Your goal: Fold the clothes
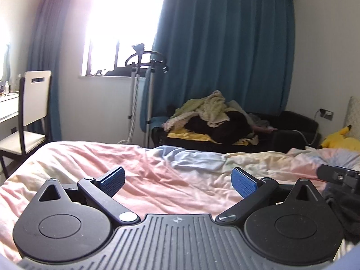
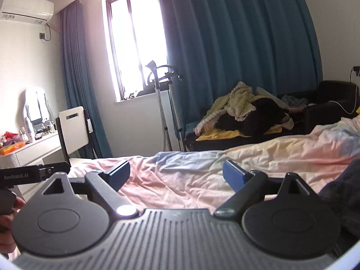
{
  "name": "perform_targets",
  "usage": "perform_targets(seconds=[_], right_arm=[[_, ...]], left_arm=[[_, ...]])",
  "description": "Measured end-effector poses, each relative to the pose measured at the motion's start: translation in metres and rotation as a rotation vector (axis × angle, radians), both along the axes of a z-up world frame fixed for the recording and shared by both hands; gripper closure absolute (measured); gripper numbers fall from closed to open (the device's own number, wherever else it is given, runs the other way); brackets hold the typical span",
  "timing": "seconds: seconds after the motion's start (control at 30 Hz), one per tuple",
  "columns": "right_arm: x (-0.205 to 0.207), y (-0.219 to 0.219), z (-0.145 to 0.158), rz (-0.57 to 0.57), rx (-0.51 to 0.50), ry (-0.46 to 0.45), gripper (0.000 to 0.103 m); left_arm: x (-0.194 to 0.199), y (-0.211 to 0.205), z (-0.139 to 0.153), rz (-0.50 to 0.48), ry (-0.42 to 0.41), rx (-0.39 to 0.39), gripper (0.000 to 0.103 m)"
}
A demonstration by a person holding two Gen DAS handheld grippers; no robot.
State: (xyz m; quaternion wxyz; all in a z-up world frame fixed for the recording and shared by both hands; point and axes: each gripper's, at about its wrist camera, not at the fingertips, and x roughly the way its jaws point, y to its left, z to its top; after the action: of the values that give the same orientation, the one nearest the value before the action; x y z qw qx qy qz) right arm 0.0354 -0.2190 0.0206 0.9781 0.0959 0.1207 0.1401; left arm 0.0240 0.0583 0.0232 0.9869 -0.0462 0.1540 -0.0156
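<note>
My left gripper (image 1: 178,183) is open and empty, held above the bed's pink, yellow and pale blue quilt (image 1: 157,171). My right gripper (image 2: 176,175) is also open and empty over the same quilt (image 2: 270,157). A dark garment (image 1: 344,207) lies on the bed at the right edge of the left wrist view, below the other gripper's body (image 1: 339,176). It also shows in the right wrist view (image 2: 346,193) at the right edge. The left gripper's body (image 2: 33,173) shows at the left edge of the right wrist view.
A black sofa (image 1: 292,123) behind the bed carries a pile of clothes (image 1: 209,114). A garment steamer stand (image 1: 144,67) is by the window. A white chair (image 1: 33,112) and a desk (image 2: 29,150) stand on the left. A yellow plush toy (image 1: 339,139) lies at the right.
</note>
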Motion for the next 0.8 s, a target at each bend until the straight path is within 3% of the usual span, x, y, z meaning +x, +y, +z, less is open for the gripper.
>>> perform_targets(seconds=[0.1, 0.3, 0.5, 0.57, 0.8], right_arm=[[0.008, -0.004, -0.013, -0.018, -0.01, 0.008, 0.011], [0.017, -0.006, -0.03, -0.06, -0.011, 0.049, 0.011], [0.007, 0.008, -0.034, -0.072, -0.088, 0.032, 0.01], [0.004, 0.012, -0.033, -0.069, -0.098, 0.018, 0.0], [0.002, 0.015, -0.032, -0.069, -0.089, 0.018, 0.0]], left_arm=[[0.007, 0.001, -0.011, 0.004, 0.049, -0.021, 0.001], [0.004, -0.001, -0.016, 0.006, 0.032, -0.026, 0.001], [-0.01, -0.002, -0.015, -0.048, 0.054, -0.125, 0.001], [-0.008, -0.009, -0.02, -0.042, 0.039, -0.083, 0.0], [-0.006, -0.014, -0.027, 0.01, 0.037, -0.012, 0.0]])
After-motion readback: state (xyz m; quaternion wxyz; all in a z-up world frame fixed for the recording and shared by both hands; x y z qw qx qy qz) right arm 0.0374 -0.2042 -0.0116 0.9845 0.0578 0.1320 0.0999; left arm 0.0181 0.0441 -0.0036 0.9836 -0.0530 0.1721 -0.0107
